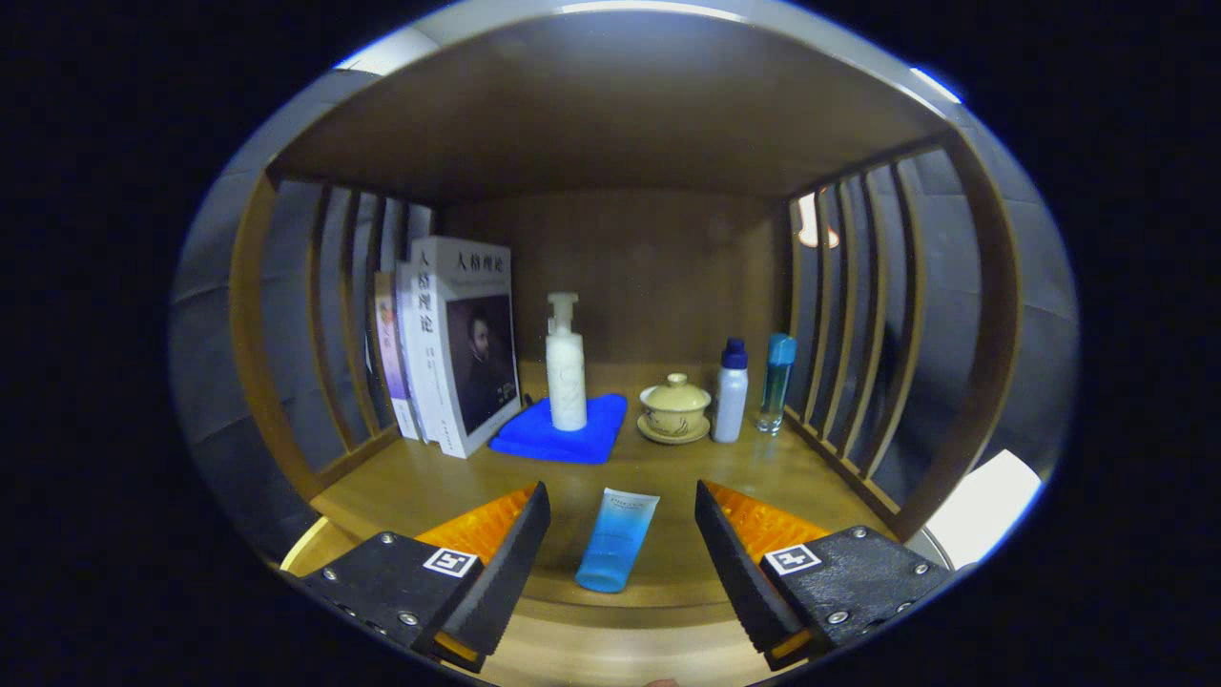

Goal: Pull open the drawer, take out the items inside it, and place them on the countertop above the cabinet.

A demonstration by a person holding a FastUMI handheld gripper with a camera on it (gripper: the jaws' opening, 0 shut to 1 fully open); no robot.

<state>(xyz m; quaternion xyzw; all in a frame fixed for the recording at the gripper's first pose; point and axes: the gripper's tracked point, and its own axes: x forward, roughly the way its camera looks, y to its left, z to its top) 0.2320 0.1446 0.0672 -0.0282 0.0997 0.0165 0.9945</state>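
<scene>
Two claw fingers (620,520) spread around a flat blue tube (616,539).

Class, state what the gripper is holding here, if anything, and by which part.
Nothing is held. The gripper is open; the blue plastic squeeze tube lies flat on the wooden countertop between its fingers, untouched by either.

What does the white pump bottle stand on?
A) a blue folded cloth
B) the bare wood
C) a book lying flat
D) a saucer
A: the white pump bottle stands upright on the blue folded cloth, beyond the open gripper.
</scene>
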